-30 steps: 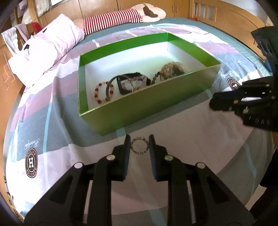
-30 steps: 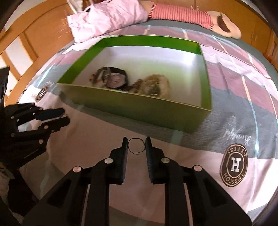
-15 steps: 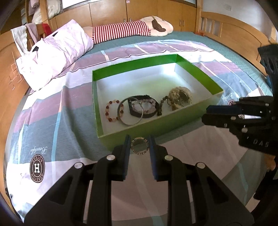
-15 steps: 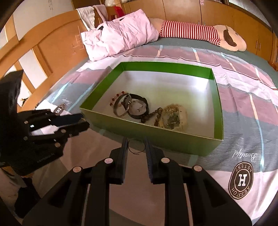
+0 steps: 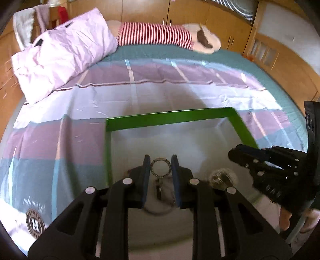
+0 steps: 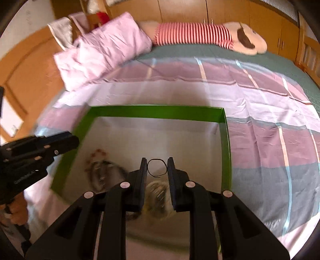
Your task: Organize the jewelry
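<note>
My left gripper (image 5: pixel 160 167) is shut on a silver ring-shaped bangle (image 5: pixel 161 167) and holds it above the inside of the green box (image 5: pixel 170 118). My right gripper (image 6: pixel 157 168) is shut on a thin black hair band (image 6: pixel 157 168), also above the box (image 6: pixel 156 112). Blurred jewelry lies on the box floor below: a beaded bracelet and watch (image 6: pixel 100 170) and a brownish bead bundle (image 6: pixel 158 192), which also shows in the left wrist view (image 5: pixel 222 177). Each gripper shows in the other's view, the right one (image 5: pixel 266 166) at the right edge and the left one (image 6: pixel 30 156) at the left edge.
The box sits on a bed with a purple, white and teal striped sheet (image 5: pixel 70 130). A pink pillow (image 5: pixel 60 56) and a striped plush toy (image 5: pixel 160 36) lie at the far side. Wooden cabinets (image 6: pixel 180 12) stand behind the bed.
Both grippers have risen and moved forward from the bed in front of the box to above its inside, each still holding its piece.
</note>
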